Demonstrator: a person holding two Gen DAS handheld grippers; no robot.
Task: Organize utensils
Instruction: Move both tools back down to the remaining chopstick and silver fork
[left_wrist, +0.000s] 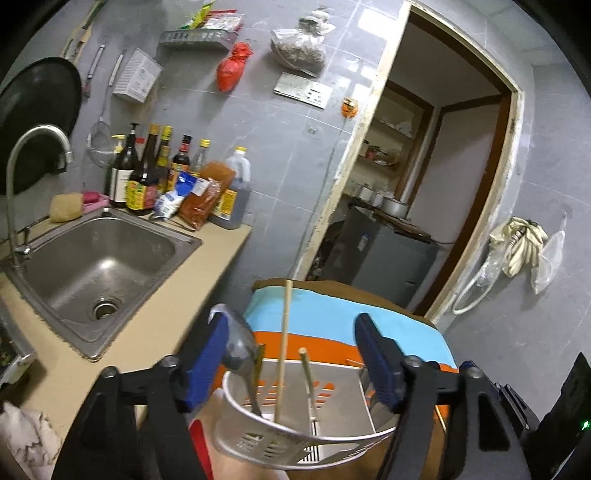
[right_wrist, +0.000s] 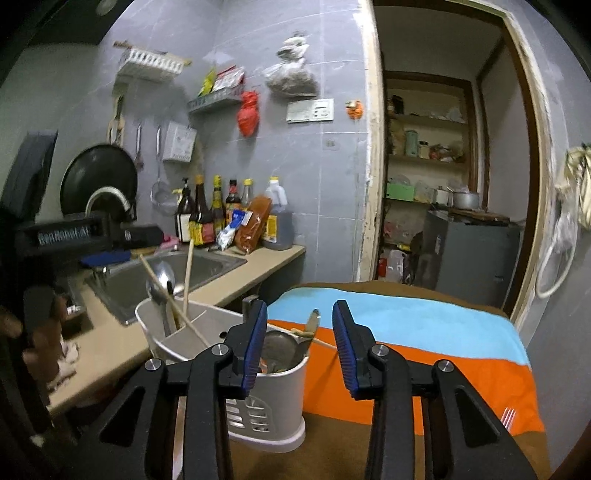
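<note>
Countertop (left_wrist: 207, 273) is running along the tiled wall, carrying a steel sink (left_wrist: 99, 266) with a row of sauce bottles (left_wrist: 155, 173) standing at its back edge. Beside it, a table is sitting under a striped cloth (right_wrist: 406, 332) of blue, orange and brown. At the cloth's near left corner, next to the counter edge, a pale plastic utensil caddy (right_wrist: 273, 410) with slotted walls is standing upright.

Inside the caddy's left compartment, a metal spoon (right_wrist: 162, 280) and two wooden chopsticks (right_wrist: 188, 273) are leaning, handles down. The right compartment is holding a metal ladle bowl (right_wrist: 280, 347) and another utensil whose kind cannot be told. One further chopstick (right_wrist: 325, 343) is lying on the orange stripe just beside the caddy.

Left gripper (left_wrist: 291, 354) is hovering directly above the caddy, jaws spread wide and gripping nothing. Right gripper (right_wrist: 299, 347) is hanging over the caddy's right compartment, jaws likewise spread wide and empty. A fork (right_wrist: 508, 419) is lying near the cloth's right edge.
</note>
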